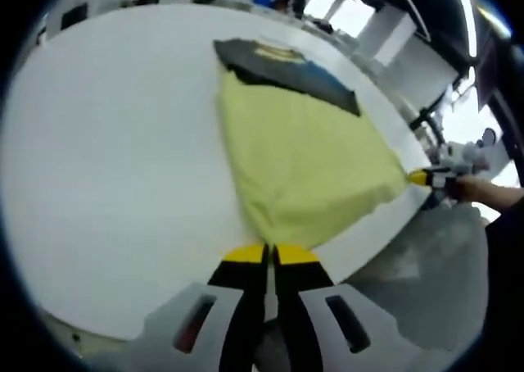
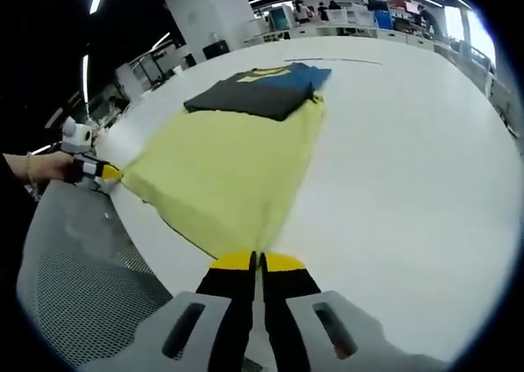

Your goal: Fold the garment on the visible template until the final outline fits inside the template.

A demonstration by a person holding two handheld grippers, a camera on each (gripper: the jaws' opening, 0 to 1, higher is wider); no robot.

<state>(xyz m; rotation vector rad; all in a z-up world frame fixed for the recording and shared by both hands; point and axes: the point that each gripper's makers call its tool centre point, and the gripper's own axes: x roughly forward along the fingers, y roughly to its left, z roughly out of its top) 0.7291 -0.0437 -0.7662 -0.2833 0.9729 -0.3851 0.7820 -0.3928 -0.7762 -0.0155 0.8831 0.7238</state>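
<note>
Left gripper (image 1: 270, 256): jaws closed together on the near corner of the yellow garment (image 1: 303, 163), yellow tips pinching the cloth edge at the desk (image 1: 106, 159) rim. Right gripper (image 2: 255, 263): same, jaws pressed shut on the other near corner of the yellow garment (image 2: 229, 171).

Each gripper shows in the other's view too: right one at the far right of the left gripper view, yellow tip on the cloth corner, a hand (image 1: 483, 192) behind it; left one at the left edge of the right gripper view with a hand (image 2: 37, 165) behind.

Garment is pulled taut between the two grippers along the near desk edge, stretching away across the desk top. Its far end is covered by a dark folded garment (image 2: 258, 89) with a yellow print and a blue part, lying on top. How much yellow cloth runs under it: cannot tell. No template outline that I can make out on the white surface.

Desk is large, white, rounded by the fisheye. Grey mesh chair back (image 2: 74, 282) sits just below the desk edge. Room behind: open office, ceiling light strips, white pillar (image 2: 209, 11), cluttered far desks, details too blurred to read.
</note>
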